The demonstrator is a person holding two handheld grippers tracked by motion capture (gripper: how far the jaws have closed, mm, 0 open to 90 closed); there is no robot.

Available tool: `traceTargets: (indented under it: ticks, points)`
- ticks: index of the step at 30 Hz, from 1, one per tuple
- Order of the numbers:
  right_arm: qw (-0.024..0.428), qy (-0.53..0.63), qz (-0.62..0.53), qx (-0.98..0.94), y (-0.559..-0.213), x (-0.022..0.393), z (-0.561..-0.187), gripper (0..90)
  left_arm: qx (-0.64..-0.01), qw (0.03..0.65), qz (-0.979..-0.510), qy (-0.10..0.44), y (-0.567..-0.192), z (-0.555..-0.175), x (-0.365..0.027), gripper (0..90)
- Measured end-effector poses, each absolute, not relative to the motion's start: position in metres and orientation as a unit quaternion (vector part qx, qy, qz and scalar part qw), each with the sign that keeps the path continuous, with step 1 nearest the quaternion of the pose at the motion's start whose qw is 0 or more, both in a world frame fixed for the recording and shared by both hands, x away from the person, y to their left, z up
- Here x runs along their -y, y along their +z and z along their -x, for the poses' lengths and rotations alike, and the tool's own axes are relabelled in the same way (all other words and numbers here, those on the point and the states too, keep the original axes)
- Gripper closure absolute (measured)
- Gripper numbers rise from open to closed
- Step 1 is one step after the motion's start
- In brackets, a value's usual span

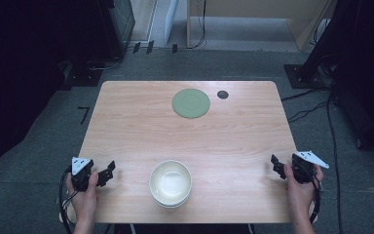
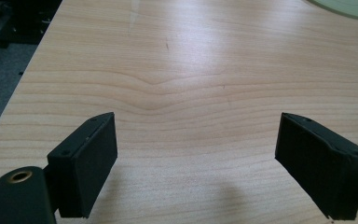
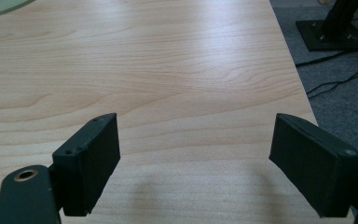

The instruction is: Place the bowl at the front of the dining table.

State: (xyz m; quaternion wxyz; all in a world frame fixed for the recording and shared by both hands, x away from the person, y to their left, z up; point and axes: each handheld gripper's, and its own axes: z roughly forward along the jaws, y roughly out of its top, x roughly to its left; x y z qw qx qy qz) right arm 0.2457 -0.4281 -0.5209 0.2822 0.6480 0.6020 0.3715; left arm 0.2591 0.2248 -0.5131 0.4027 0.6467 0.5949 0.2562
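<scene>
A white bowl (image 1: 170,183) stands near the front edge of the wooden table (image 1: 185,136), between my two hands. A green plate (image 1: 191,103) lies flat at the far middle, and its rim (image 2: 349,7) peeks into the left gripper view. My left gripper (image 1: 108,170) sits at the front left, left of the bowl, open with bare wood between its jaws (image 2: 196,163). My right gripper (image 1: 275,164) rests at the front right edge, open and holding nothing (image 3: 196,163).
A small dark round object (image 1: 222,94) lies just right of the plate. Cables (image 1: 316,105) and a stand base (image 3: 331,35) sit on the grey floor beyond the table's right edge. A light wooden cabinet (image 1: 253,19) stands behind the table.
</scene>
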Motion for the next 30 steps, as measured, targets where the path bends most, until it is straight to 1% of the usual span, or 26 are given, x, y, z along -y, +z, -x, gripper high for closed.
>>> traceTargets:
  ticks: [5,11,17,20,30]
  points:
    - [0.282,0.382,-0.646,-0.598,-0.518,0.426,-0.245,16.2,-0.593,0.416,-0.641,0.253,-0.509,-0.258,-0.224,12.6]
    - [0.280,0.405,-0.639,-0.591,-0.508,0.419,-0.243,16.2,-0.583,0.446,-0.632,0.250,-0.495,-0.255,-0.218,12.6]
    - [0.288,0.413,-0.617,-0.604,-0.498,0.402,-0.244,16.1,-0.565,0.475,-0.629,0.246,-0.480,-0.251,-0.209,12.6]
    - [0.280,0.424,-0.610,-0.608,-0.494,0.394,-0.244,15.9,-0.556,0.482,-0.631,0.246,-0.475,-0.249,-0.203,12.6]
    - [0.283,0.441,-0.583,-0.621,-0.479,0.369,-0.242,15.4,-0.528,0.504,-0.641,0.236,-0.460,-0.242,-0.184,12.6]
